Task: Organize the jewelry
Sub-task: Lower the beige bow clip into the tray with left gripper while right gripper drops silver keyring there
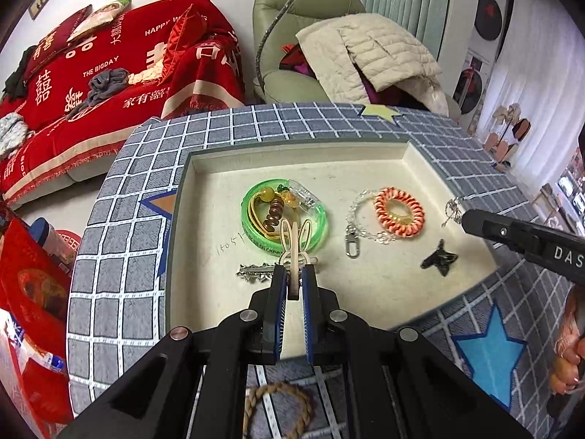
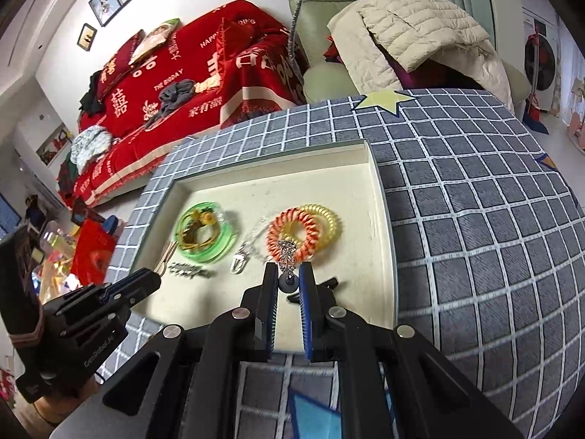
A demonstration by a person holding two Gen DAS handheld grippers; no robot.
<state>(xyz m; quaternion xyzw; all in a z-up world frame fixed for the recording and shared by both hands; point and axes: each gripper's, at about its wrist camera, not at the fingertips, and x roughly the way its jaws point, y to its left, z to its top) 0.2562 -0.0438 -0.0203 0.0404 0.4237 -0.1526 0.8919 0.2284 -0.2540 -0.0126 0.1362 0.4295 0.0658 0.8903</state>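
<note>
Far left, on the floor beside the checked cloth (image 1: 120, 241) of the surface: a red bag (image 1: 33, 285). On the cloth, a shallow cream tray (image 1: 234, 168) with the jewelry inside.

At the left end of the tray floor: a silver spiky hair clip (image 1: 252, 271), lying flat. Just beside it, the left gripper (image 1: 293, 270), jaws nearly closed, pinching a cream rabbit-ear hair clip (image 1: 294, 252) by its lower end; ears pointing up and away, over the near edge of a round green case (image 1: 283, 216). Inside the green case: amber beads, a brown spiral tie and a yellow elastic, with a clear lid tilted at the back.

Further right on the tray: a silver chain with a clasp (image 1: 351, 243), touching an orange coil hair tie (image 1: 398, 212). In the right wrist view, a yellow coil hair tie (image 2: 323, 225) partly under the orange one. Near them, closer to the front edge, a small black star-shaped piece (image 1: 440, 258), apart from the chain.

At the right side: the right gripper (image 2: 287, 272), jaws narrowly apart, closed on a small silver ornament (image 2: 287, 256) with a dark round bead hanging below it, held just above the tray in front of the orange tie.

Bottom of the left wrist view, on the cloth outside the tray: a brown braided ring (image 1: 278, 408).
</note>
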